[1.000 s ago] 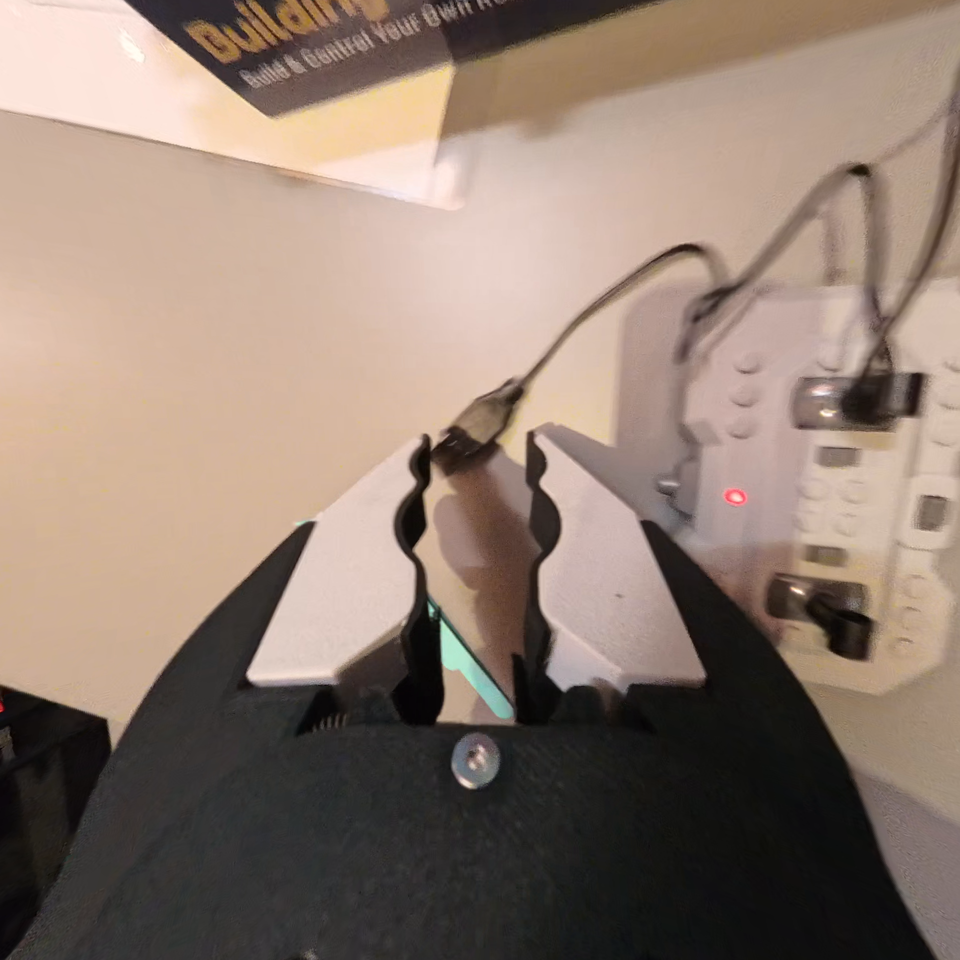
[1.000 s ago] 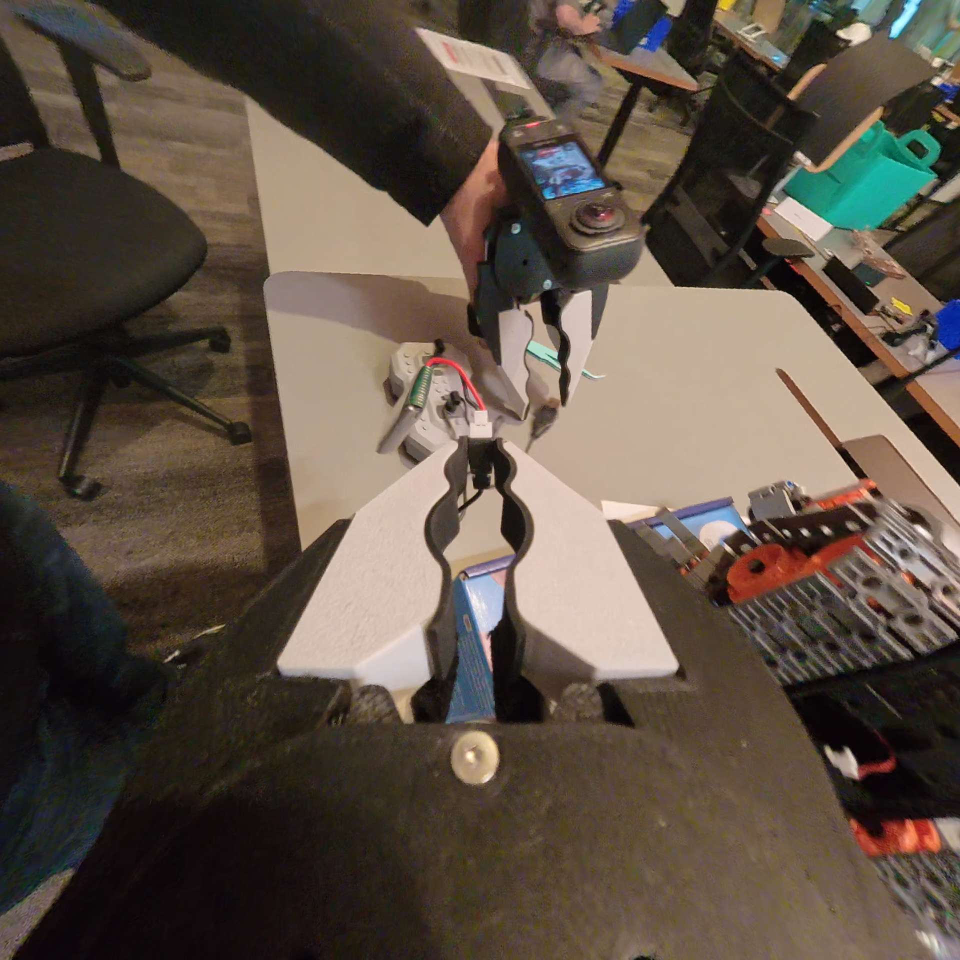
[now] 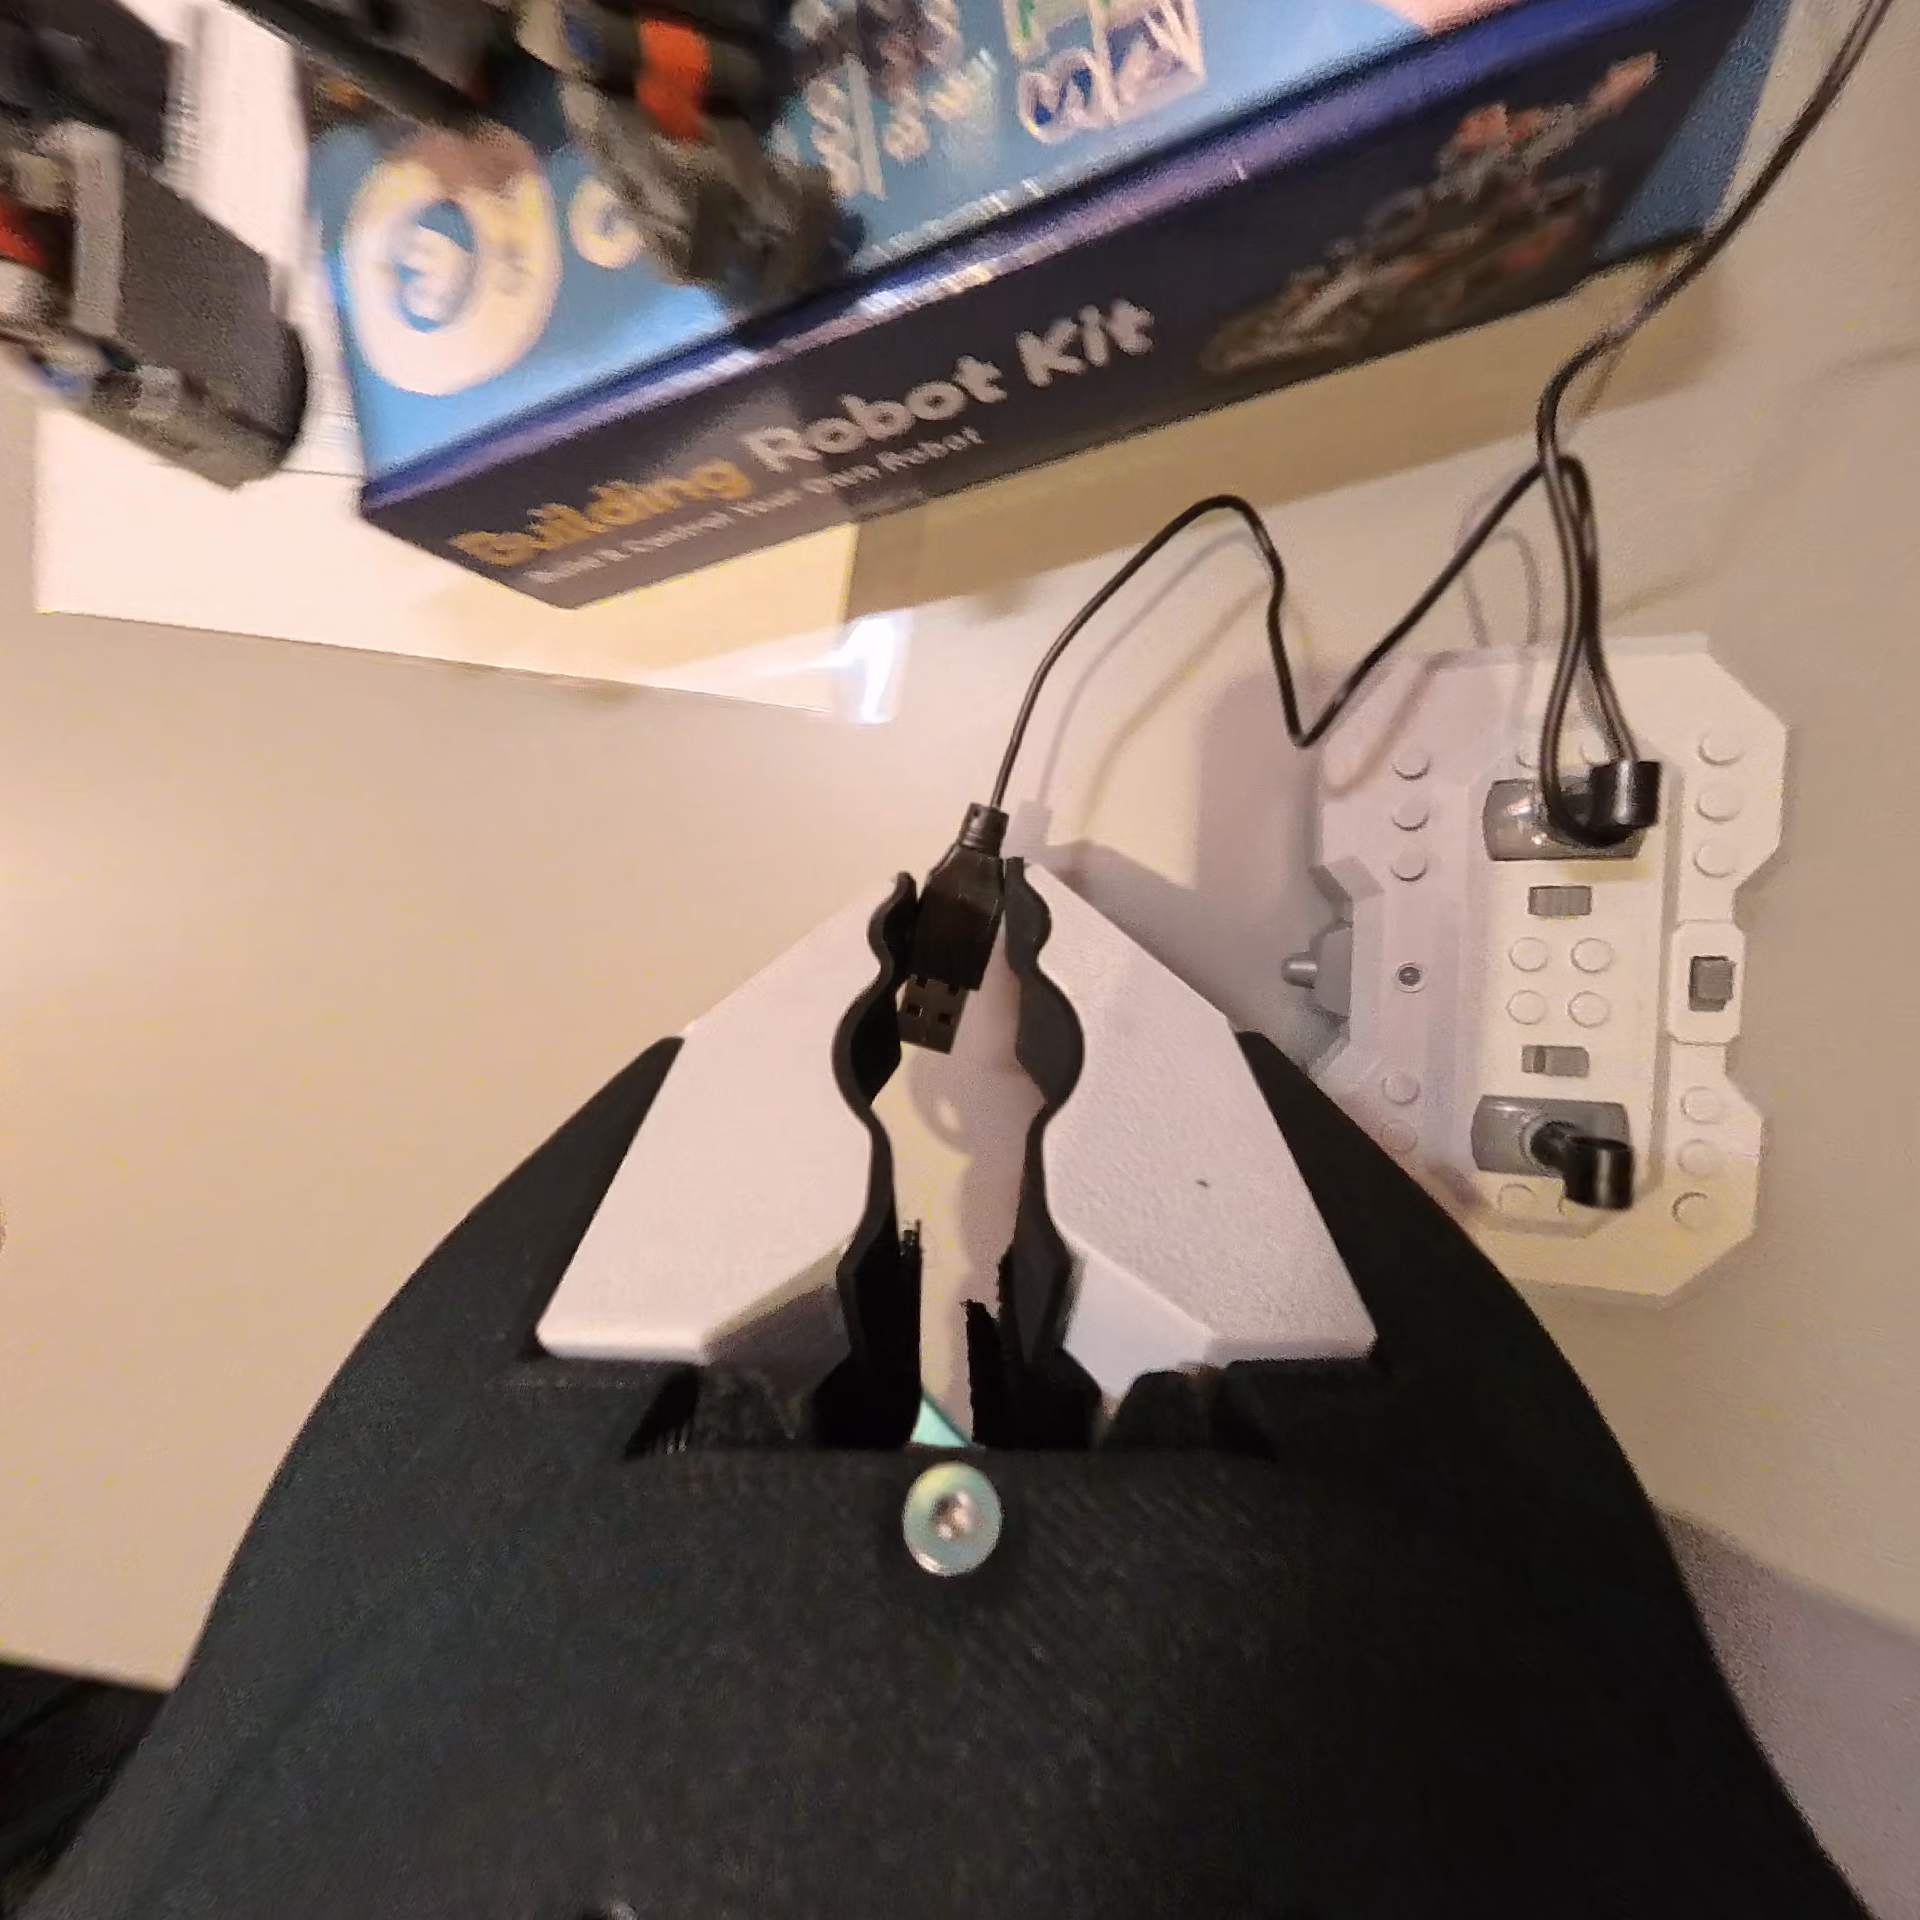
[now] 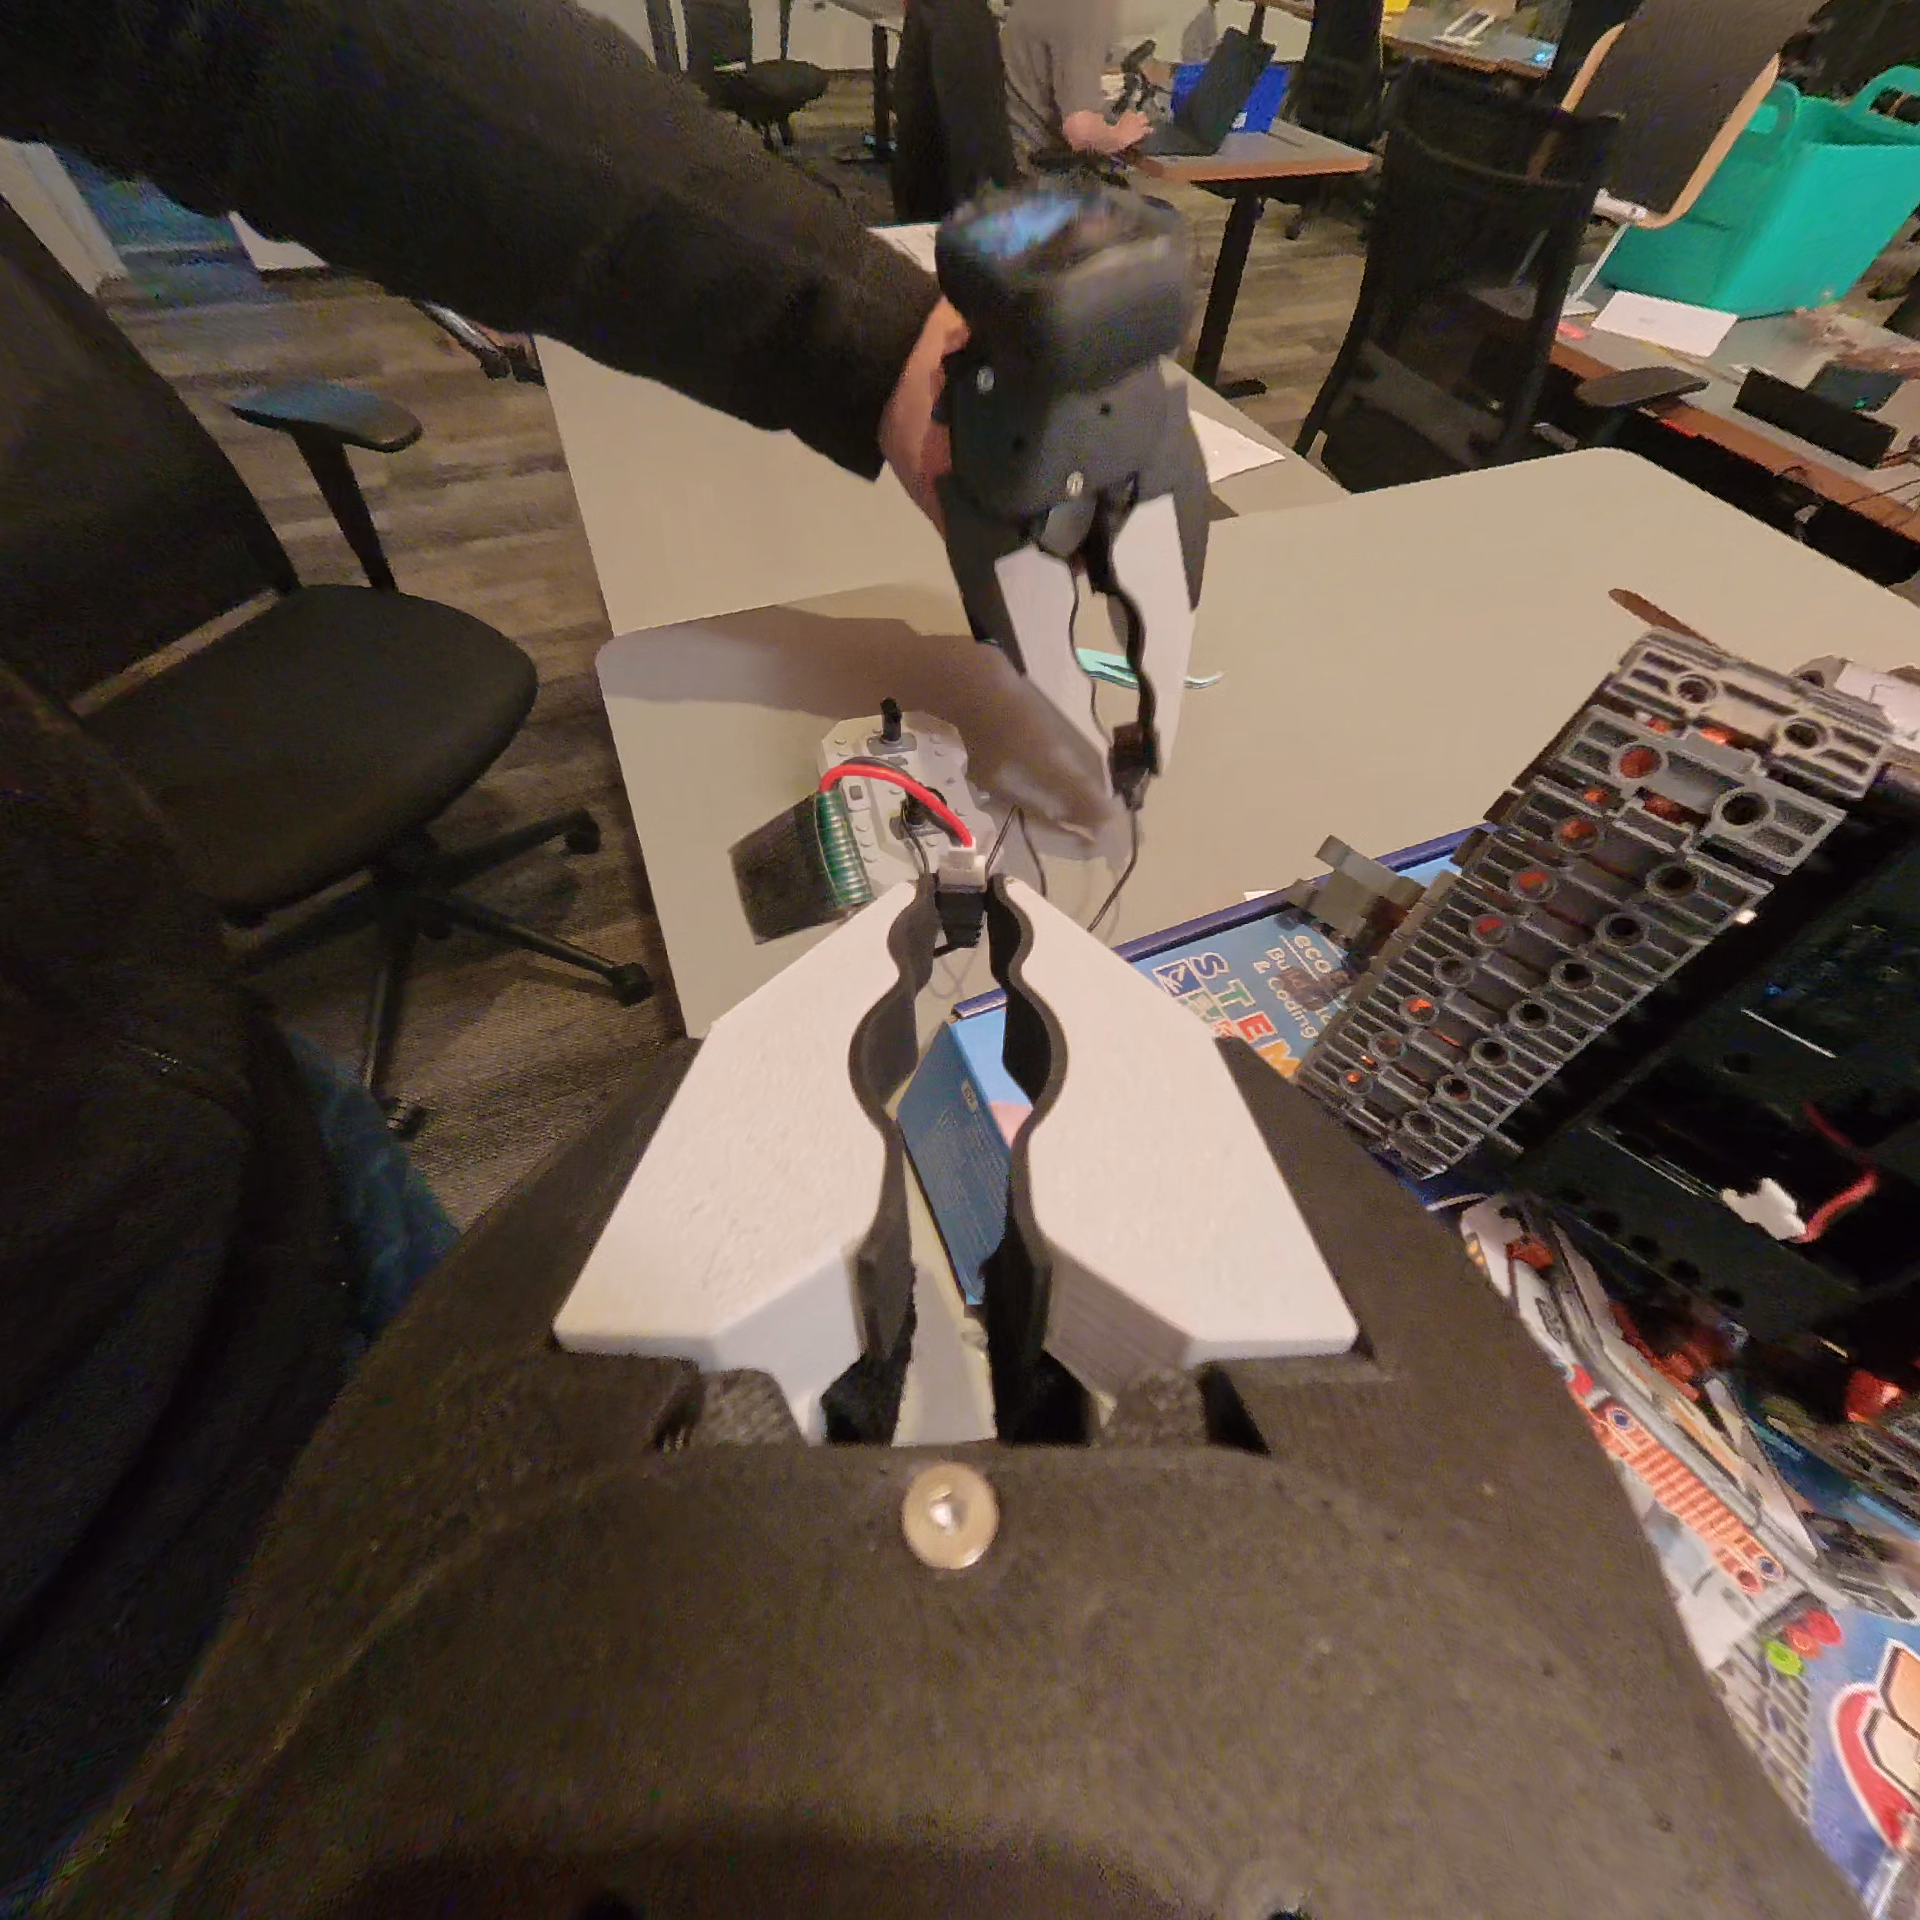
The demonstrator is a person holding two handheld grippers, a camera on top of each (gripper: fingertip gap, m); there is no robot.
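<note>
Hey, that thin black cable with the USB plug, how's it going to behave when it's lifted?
The black cable looks floppy: it loops and sags between the USB plug, clamped in the left tongs, and the grey module. It is probably light, being so thin. Still attached, it may drag the module along.

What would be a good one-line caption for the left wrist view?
Left gripper pinching a black USB plug above a table, beside a white control module.

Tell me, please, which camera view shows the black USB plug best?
The left wrist view: the USB plug sits sharp and close between the left tool's tips. The right wrist view shows it only small and blurred, far off.
</note>
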